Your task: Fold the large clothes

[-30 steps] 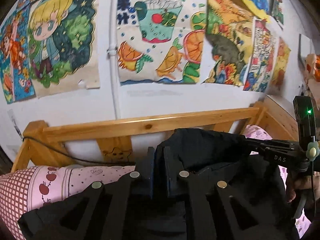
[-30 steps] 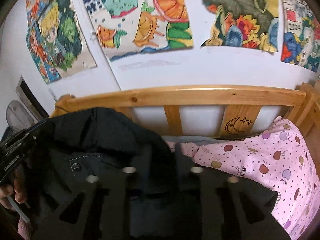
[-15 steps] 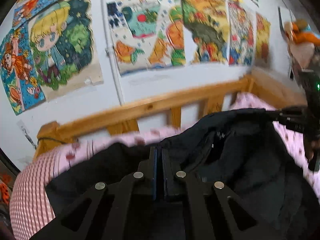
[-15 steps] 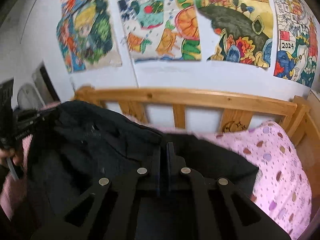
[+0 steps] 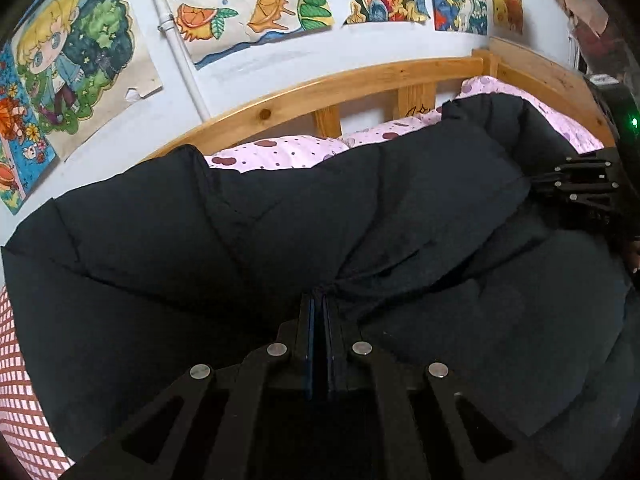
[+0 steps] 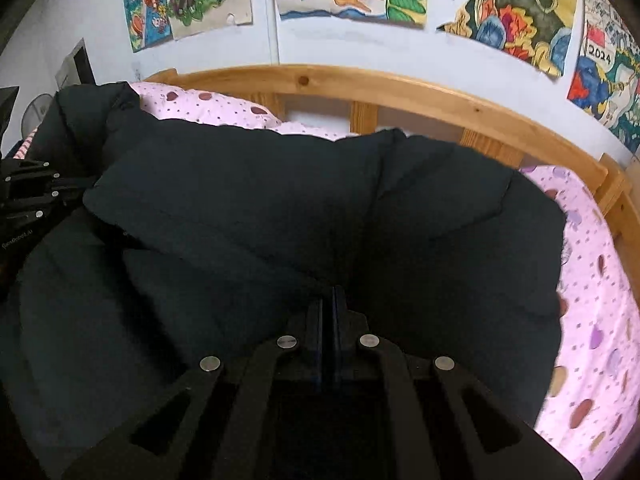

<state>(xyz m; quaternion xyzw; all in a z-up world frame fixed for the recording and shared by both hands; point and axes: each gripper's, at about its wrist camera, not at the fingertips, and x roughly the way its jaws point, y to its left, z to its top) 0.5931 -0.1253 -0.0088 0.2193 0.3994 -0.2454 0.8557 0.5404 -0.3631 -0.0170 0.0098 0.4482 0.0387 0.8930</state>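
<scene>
Right now you have the black padded jacket (image 5: 280, 232) spread across the pink spotted bedsheet (image 6: 592, 320), with its far edge lying near the wooden bed rail (image 5: 340, 84). One fold looks to be under way: a thick layer is doubled over the middle, and creases run down toward each grip. Whether the sleeves are tucked in is hidden under the dark bulk. By my reading you are early to midway; the fold in hand is not yet flattened, and at least one more fold across is left.

Your left gripper (image 5: 319, 304) is clamped tight on a pinch of the jacket's near edge, the cloth bunching right at the fingertips. Your right gripper (image 6: 328, 300) is likewise closed on the jacket's near edge, further right on the garment. Both point steeply down at the bed, side by side, well apart, with the jacket stretched between them. In the left wrist view the right gripper's body shows at the far right; in the right wrist view the left one shows at the far left.
</scene>
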